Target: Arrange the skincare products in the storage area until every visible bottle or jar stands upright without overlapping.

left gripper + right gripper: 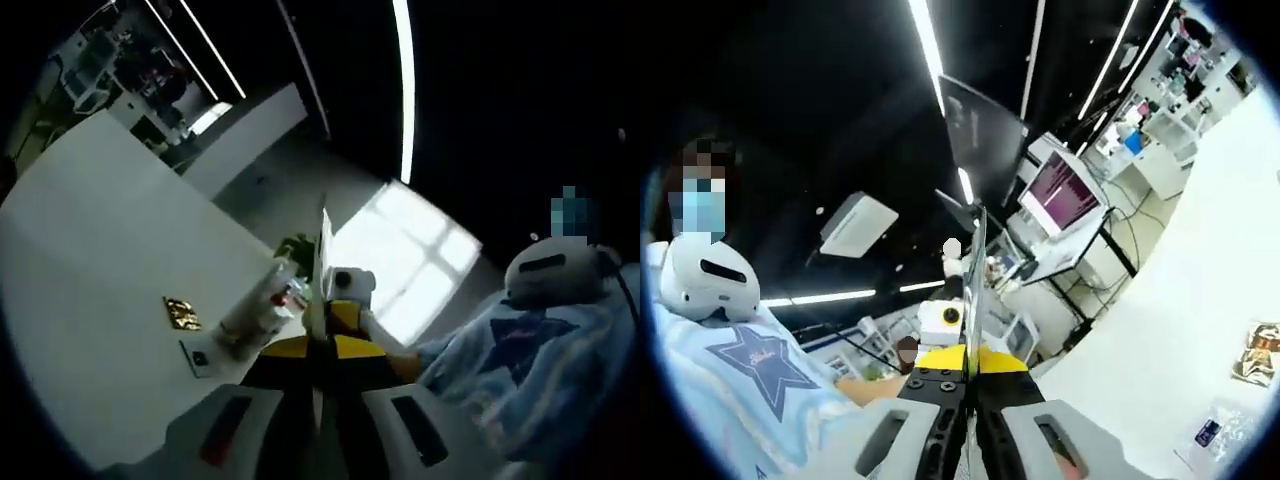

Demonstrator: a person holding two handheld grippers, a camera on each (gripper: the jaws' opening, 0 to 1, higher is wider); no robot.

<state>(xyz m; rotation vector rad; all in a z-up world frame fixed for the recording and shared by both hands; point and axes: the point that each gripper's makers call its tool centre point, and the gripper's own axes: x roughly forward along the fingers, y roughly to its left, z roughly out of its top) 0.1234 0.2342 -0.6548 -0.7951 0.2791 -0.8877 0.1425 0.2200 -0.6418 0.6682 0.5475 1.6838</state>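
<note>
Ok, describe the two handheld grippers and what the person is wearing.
The left gripper has pale grey jaws with dark inset slots and a yellow-and-black body; the right gripper looks the same. The person wears a light blue top with a dark blue star print.

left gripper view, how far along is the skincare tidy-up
Little looks done. A clear bottle leans tilted on the white table, near a gold packet and a small card. In hand: the left gripper and right gripper both seem shut on a thin sheet held edge-on between them. Left to do: put the sheet down and stand the bottle upright.
</note>
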